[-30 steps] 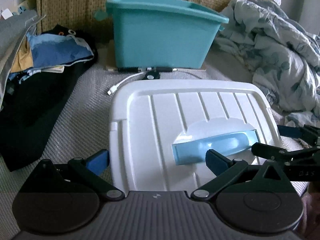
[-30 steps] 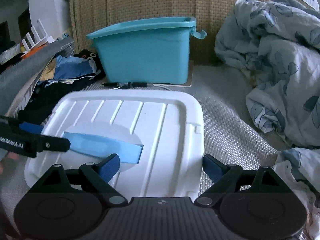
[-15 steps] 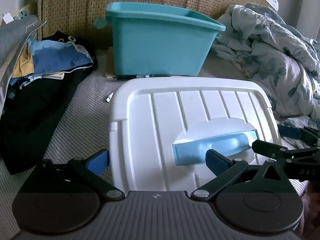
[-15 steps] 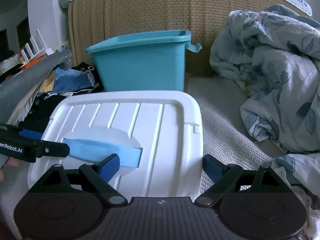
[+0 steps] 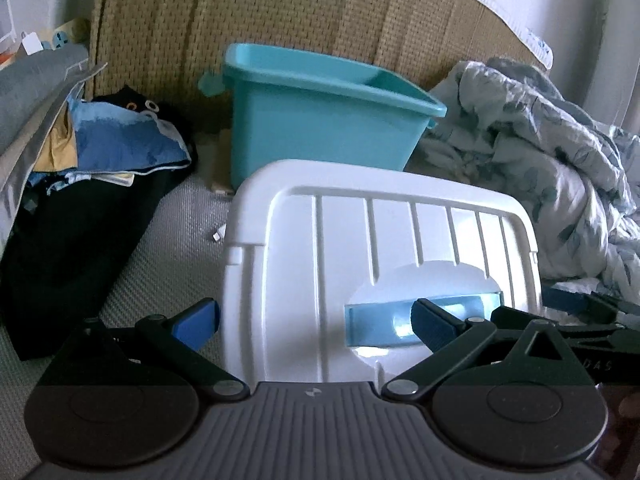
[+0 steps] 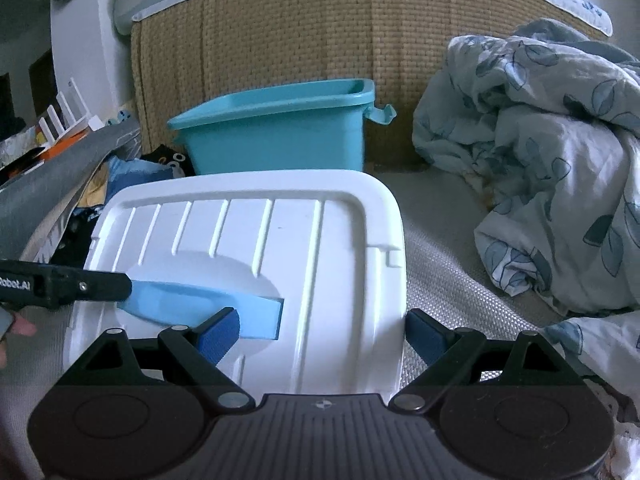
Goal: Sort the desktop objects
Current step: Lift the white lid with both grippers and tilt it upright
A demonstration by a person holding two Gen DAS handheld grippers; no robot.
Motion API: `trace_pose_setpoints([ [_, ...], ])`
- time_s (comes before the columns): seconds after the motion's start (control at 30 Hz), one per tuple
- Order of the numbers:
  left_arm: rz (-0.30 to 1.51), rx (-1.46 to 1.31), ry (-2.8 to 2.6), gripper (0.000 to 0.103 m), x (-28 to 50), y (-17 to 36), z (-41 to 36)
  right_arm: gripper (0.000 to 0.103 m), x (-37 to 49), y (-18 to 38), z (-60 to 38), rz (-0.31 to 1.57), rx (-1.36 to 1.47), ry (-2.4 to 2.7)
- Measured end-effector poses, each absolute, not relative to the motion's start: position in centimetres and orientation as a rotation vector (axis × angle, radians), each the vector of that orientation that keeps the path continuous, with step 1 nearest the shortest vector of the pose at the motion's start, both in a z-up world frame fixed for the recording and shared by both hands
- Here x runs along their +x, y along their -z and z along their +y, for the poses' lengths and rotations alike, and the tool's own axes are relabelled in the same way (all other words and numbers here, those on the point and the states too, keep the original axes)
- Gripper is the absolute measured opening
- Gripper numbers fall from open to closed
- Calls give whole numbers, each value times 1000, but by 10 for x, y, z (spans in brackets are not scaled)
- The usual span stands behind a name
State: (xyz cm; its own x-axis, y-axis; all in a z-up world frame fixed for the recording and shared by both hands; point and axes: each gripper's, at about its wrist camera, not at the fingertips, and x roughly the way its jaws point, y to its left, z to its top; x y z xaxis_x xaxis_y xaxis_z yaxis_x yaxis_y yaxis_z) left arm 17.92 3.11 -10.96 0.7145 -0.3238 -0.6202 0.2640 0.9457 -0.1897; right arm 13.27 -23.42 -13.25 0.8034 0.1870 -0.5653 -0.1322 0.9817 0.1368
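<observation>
A white plastic lid (image 5: 360,240) (image 6: 280,240) with a light blue handle (image 5: 376,324) (image 6: 180,300) is held up off the woven mat in front of a teal bin (image 5: 320,132) (image 6: 276,140). My left gripper (image 5: 314,316) clamps the lid's left half: one pad is outside the left edge, the other in the handle recess. My right gripper (image 6: 322,330) clamps the right half the same way, with pads at the handle and the right edge. The lid's far edge overlaps the bin's lower front.
A pile of dark and blue clothes (image 5: 120,148) lies to the left and a crumpled floral duvet (image 6: 540,160) to the right. A wicker headboard (image 5: 280,20) stands behind the bin. A white cable plug (image 5: 216,236) pokes out on the woven mat (image 5: 168,256).
Both grippers and the lid have risen together and moved toward the bin. The lid's far edge now covers the cable and the bin's base; more headboard shows.
</observation>
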Motion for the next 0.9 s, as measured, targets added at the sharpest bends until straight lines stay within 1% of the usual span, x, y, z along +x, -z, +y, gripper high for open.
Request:
trace_pose_setpoints([
  [0.9, 550, -120, 303, 103, 170, 94, 35, 93, 135, 115, -232, 531, 118, -169],
])
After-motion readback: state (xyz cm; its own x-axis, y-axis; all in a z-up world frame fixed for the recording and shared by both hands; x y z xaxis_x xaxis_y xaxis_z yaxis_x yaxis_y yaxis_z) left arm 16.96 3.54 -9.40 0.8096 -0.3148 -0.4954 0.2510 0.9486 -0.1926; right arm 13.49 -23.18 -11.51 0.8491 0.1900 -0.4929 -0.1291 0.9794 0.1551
